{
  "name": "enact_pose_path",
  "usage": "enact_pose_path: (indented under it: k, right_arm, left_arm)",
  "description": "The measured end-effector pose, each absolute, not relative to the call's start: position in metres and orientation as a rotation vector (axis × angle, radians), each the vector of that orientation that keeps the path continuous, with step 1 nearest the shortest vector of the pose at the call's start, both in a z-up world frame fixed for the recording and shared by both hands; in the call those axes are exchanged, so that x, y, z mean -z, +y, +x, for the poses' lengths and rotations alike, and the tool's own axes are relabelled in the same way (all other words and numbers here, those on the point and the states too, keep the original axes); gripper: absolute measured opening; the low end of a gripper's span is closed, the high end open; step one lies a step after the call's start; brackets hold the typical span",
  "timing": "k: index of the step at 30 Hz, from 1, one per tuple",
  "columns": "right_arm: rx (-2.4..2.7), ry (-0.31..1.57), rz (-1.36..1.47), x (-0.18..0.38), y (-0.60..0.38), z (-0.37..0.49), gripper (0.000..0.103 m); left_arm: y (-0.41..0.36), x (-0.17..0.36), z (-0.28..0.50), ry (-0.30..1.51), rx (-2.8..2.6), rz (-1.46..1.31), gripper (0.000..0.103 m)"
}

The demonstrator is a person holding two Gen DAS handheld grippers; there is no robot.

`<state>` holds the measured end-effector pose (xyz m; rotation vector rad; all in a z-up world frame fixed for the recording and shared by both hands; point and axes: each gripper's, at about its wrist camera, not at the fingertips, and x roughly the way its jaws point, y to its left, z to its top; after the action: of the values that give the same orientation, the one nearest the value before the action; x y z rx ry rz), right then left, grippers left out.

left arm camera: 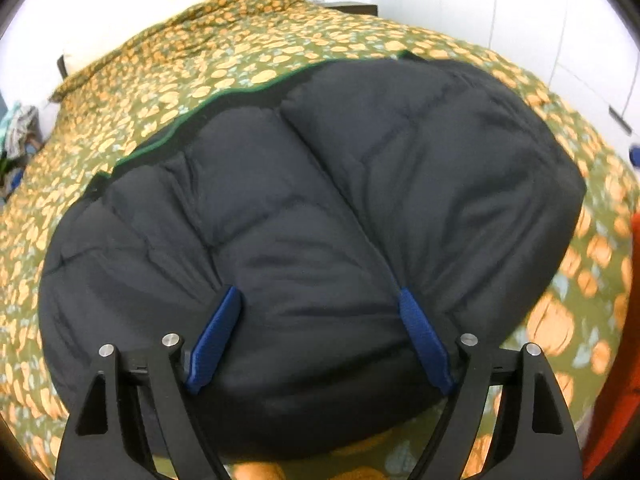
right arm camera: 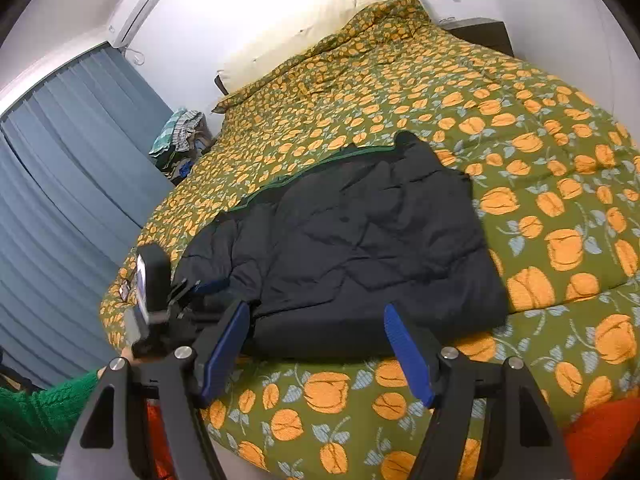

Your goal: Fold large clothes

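Left gripper [left arm camera: 320, 340] sits right at the near edge of the dark puffer jacket [left arm camera: 320, 208], jaws spread wide apart w/ a thick bulge of the padded fabric between the blue pads [left arm camera: 216, 340]. Pads touch the fabric on both sides but aren't pressed together, so it's an open straddle, not a clamp.

Right gripper [right arm camera: 320, 344] hovers just off the jacket's [right arm camera: 360, 240] near edge, jaws also wide apart, nothing between them but bedspread and the jacket hem beyond. In the right wrist view the left gripper [right arm camera: 188, 292] shows as a black unit at the jacket's near-left corner, w/ a green sleeve [right arm camera: 36, 404] low at the frame's left edge.

Jacket lies folded into a rough rectangle on the bed, approx. mid-width, close to the foot end. Quilted panels face up; a thin green trim [right arm camera: 320, 164] runs along its far edge. It rests on a green bedspread [right arm camera: 540, 160] printed w/ orange fruit, which covers the whole bed. Something orange-red [right arm camera: 600, 440] shows below the bed edge, near right.

Farther back: cream pillow [right arm camera: 320, 12] at the head of the bed, dark nightstand [right arm camera: 484, 32] to its right. A pile of clothes [right arm camera: 180, 136] sits beside the bed on the left, next to blue curtains [right arm camera: 60, 184]. AC unit [right arm camera: 138, 10] high on the wall.
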<state>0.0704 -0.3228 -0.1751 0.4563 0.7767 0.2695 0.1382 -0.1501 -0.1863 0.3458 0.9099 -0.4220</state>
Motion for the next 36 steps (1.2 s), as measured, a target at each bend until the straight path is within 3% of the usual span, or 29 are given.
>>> enact_pose_path:
  k: [8, 12, 19, 22, 26, 34, 35, 36]
  right_arm:
    - [-0.188, 0.919, 0.508, 0.226, -0.331, 0.084, 0.072]
    - [-0.121, 0.9, 0.601, 0.234, -0.359, 0.075, 0.072]
    - [-0.084, 0.784, 0.683, 0.227, -0.419, 0.127, 0.08]
    - [-0.147, 0.782, 0.716, 0.235, -0.436, 0.175, 0.08]
    - [-0.226, 0.956, 0.765, 0.279, -0.442, 0.227, 0.08]
    - [-0.341, 0.976, 0.933, 0.322, -0.441, 0.227, 0.079]
    - [-0.365, 0.984, 0.936, 0.323, -0.438, 0.229, 0.062]
    - [-0.401, 0.983, 0.961, 0.323, -0.436, 0.231, 0.035]
  left_arm:
    - [-0.157, 0.192, 0.125, 0.927, 0.402, 0.371, 0.084]
    - [-0.157, 0.169, 0.104, 0.946, 0.458, 0.357, 0.085]
    - [-0.174, 0.125, 0.146, 0.897, 0.522, 0.146, 0.086]
    - [-0.191, 0.144, 0.156, 0.919, 0.575, 0.189, 0.086]
    - [-0.197, 0.191, 0.163, 1.028, 0.58, 0.212, 0.089]
    - [-0.194, 0.2, 0.174, 1.05, 0.602, 0.156, 0.094]
    - [-0.194, 0.199, 0.176, 1.05, 0.602, 0.154, 0.094]
    - [-0.194, 0.198, 0.178, 1.054, 0.601, 0.154, 0.094]
